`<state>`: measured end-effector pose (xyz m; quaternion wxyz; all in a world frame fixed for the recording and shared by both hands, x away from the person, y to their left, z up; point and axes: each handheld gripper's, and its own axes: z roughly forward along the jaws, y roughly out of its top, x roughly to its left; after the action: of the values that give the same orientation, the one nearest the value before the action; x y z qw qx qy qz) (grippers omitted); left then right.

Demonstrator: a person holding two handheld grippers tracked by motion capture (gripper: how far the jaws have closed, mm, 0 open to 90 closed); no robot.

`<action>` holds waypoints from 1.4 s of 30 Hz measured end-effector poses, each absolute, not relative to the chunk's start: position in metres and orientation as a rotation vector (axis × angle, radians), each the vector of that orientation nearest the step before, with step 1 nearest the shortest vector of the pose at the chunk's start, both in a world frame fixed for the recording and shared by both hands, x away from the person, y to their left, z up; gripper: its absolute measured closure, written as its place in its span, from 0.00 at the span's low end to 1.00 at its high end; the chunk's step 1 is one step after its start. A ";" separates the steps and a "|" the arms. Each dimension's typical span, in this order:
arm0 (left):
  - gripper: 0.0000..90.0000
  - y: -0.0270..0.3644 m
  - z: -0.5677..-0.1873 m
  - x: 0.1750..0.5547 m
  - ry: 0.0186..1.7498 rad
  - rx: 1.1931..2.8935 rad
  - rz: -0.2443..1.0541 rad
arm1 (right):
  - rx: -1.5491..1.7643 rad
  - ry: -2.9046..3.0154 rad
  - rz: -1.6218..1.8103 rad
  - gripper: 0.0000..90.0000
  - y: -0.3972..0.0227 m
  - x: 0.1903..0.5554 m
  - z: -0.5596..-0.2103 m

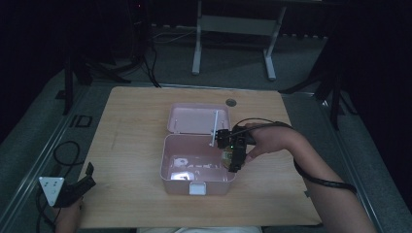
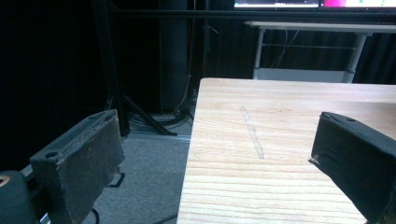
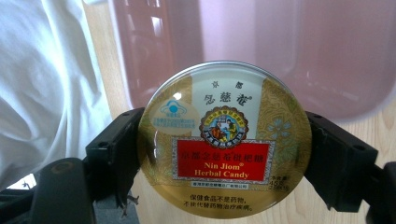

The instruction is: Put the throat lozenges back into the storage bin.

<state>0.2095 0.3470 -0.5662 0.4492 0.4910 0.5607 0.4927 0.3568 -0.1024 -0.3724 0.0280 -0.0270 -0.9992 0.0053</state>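
Note:
A round gold candy tin point(image 3: 224, 140) with a red label reading "Nin Jiom Herbal Candy" is clamped flat between the jaws of my right gripper point(image 3: 224, 126). In the high view the right gripper point(image 1: 232, 154) holds the tin point(image 1: 226, 156) just over the right inner edge of an open pink box point(image 1: 165, 150). The box's lid point(image 1: 194, 119) lies folded back behind it. The pink box wall point(image 3: 280, 46) sits right behind the tin. My left gripper point(image 1: 87, 174) rests at the table's front left corner. Its jaws stand wide open around bare wood in the left gripper view point(image 2: 217, 123).
The wooden table point(image 1: 131, 126) has free room left and right of the box. A small round hole point(image 1: 231, 102) sits near the far edge. A white garment point(image 3: 42, 84) shows left of the tin. A table frame point(image 1: 233, 29) stands on the floor beyond.

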 end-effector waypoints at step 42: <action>0.03 0.348 -0.566 0.209 1.376 1.221 1.205 | 0.032 -3.060 0.166 0.22 -0.062 0.365 -0.462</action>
<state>0.2093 0.3480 -0.5663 0.4540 0.4946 0.5575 0.4883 0.3650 -0.0623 -0.4621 0.0386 0.0105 -0.9977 0.0541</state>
